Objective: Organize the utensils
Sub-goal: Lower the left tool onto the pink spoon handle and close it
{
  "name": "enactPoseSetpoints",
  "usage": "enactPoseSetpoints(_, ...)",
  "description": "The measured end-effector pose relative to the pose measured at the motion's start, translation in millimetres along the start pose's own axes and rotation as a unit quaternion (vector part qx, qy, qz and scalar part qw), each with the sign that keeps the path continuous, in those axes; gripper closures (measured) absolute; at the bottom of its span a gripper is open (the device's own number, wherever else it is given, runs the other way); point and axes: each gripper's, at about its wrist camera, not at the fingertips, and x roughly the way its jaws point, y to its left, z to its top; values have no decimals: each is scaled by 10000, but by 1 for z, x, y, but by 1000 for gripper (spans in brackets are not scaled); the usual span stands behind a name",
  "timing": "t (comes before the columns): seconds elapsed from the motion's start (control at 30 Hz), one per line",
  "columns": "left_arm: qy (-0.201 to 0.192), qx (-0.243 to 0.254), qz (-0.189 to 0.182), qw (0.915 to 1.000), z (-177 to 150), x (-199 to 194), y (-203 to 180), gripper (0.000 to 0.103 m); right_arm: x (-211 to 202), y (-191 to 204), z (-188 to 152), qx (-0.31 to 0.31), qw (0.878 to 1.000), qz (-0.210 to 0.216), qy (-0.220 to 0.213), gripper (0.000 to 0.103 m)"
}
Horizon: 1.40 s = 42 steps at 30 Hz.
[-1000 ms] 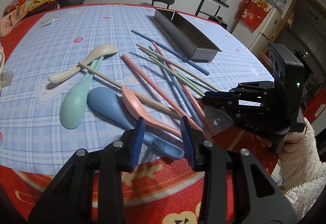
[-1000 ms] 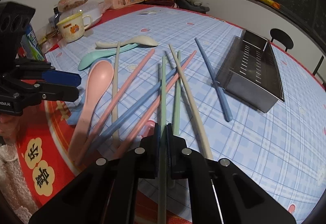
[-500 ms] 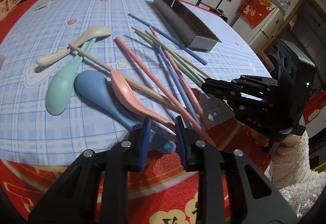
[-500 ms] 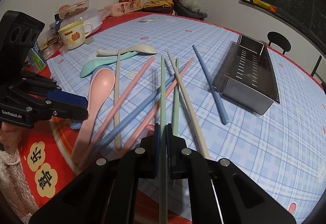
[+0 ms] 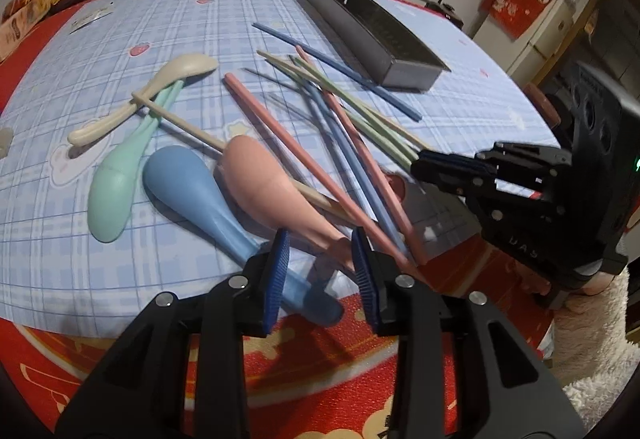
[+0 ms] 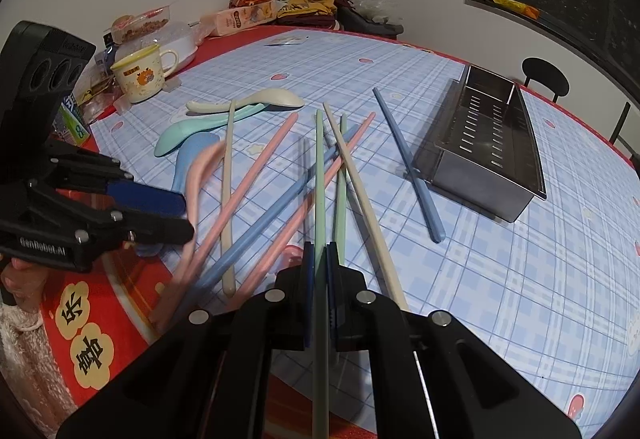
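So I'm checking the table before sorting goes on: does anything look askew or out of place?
Yes. The chopsticks lie crossed in a loose heap beside the metal tray, none of them in it. A cream chopstick lies across the cream spoon and green spoon. The right claw grips one green chopstick.

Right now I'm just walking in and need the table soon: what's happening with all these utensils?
A person is sorting them with two handheld grippers. The right gripper is shut on a green chopstick. The left gripper has just been opening, its pads astride the pink spoon handle, not gripping. The other spoons and chopsticks lie scattered on the tablecloth; the metal tray looks empty.
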Motion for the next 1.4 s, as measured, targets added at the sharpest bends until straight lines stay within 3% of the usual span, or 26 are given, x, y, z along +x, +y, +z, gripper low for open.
enactPoseSetpoints(0.57, -193, -146, 118, 9996, 7, 7, 6, 67, 0, -3, 0, 51, 10000, 0, -24, 97)
enactPoseSetpoints(0.67, -193, -123, -28, 9997, 6, 8, 4, 75, 0, -3, 0, 55, 10000, 4, -22, 97)
enactPoseSetpoints(0.87, -294, 47, 56, 9995, 7, 12, -2, 74, 1, -3, 0, 65, 10000, -9, -7, 97)
enactPoseSetpoints(0.93, -343, 138, 136, 9992, 7, 13, -5, 78, 0, -3, 0, 78, 10000, -14, -11, 97)
enactPoseSetpoints(1.1, -446, 214, 4, 9988, 3, 12, -8, 91, 1, -5, 0, 127, 9999, 5, -13, 97)
enactPoseSetpoints(1.27, -592, 13, -220, 9980, -4, 7, 1, 92, 0, -8, 0, 183, 9998, 44, -26, 97)
enactPoseSetpoints(1.4, -1029, -214, -429, 9935, -8, -6, 11, 92, -3, -13, -1, 317, 9994, 113, -103, 97)
